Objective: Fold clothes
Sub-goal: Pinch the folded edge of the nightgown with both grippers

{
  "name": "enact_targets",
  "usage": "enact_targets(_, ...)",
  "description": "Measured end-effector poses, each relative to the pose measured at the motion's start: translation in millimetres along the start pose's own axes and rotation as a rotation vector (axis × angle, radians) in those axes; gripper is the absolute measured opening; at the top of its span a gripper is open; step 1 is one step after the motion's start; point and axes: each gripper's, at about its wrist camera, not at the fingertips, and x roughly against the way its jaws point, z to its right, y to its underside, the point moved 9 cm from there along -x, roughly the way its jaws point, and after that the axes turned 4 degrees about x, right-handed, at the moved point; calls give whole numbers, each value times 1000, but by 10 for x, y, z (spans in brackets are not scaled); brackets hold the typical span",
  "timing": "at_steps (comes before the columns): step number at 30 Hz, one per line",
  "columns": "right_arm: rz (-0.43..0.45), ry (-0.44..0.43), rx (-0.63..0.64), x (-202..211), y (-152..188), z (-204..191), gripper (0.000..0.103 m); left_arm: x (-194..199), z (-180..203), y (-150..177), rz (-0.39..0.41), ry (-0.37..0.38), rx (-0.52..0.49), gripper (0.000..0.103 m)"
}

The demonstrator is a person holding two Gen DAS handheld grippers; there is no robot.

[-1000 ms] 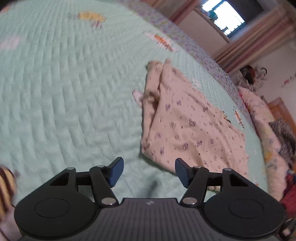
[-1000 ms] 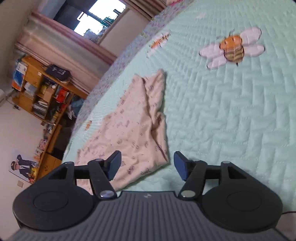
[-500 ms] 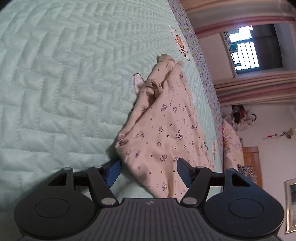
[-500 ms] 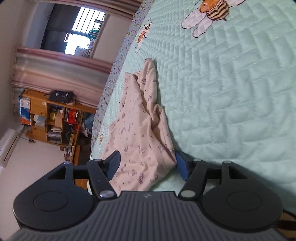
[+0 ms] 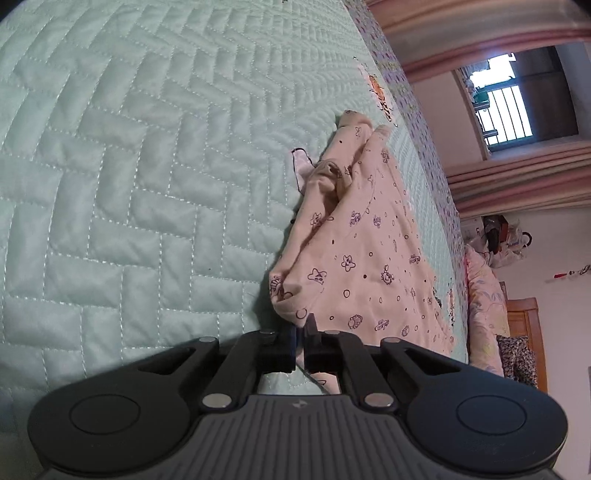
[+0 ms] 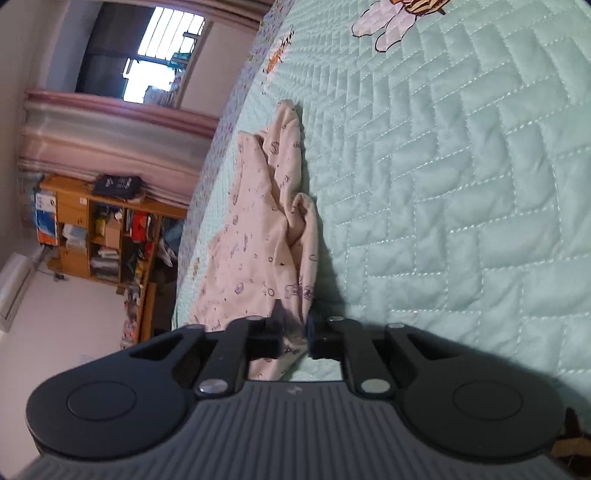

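**Both grippers pinch the near edge of the pink garment on the bed**

A pink garment (image 5: 362, 251) with small dark printed figures lies on a bed covered by a pale green quilt (image 5: 147, 184). The quilt has a stitched zigzag pattern. The garment is not flat: it is bunched into folds, and its far end narrows into two rounded tips that point toward the purple border of the quilt.

In the left wrist view, the left gripper (image 5: 300, 338) is low over the quilt at the near corner of the garment. Its two fingers are pressed almost together, and the corner of the cloth sits right at their tips, so the gripper pinches the garment there. A small white label shows at the left side of the cloth, further away.

In the right wrist view, the right gripper (image 6: 295, 334) is also low at the near edge of the garment (image 6: 266, 236). Its fingers are brought close, with a bunch of the cloth caught between them; the cloth also hangs below the fingers, in front of the gripper body. The garment runs away from this gripper along the edge of the bed.

On the quilt (image 6: 461, 184), a bee picture (image 6: 399, 14) is at the top of the right view. Beyond the bed there are a window (image 6: 155, 59) and a wooden shelf (image 6: 96, 232) full of books and boxes.
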Motion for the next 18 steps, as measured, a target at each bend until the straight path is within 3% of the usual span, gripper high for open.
enact_targets(5,-16,-3,15,-70,18,-74,27,-17,23,8,0,-7,3,3)
enact_targets(7,-17,12,36,-68,15,-84,41,-21,10,12,-3,-5,4,4)
enact_targets(8,-15,20,50,-59,13,-84,39,-20,2,6,-2,-7,2,4)
enact_targets(10,-11,36,78,-42,8,-85,6,-10,4,-5,6,-18,-11,3)
enact_targets(14,1,60,132,18,2,-94,5,90,79,31,43,-54,-84,2)
enact_targets(18,37,19,135,305,41,-167,5,310,118,89,79,-59,-135,2)
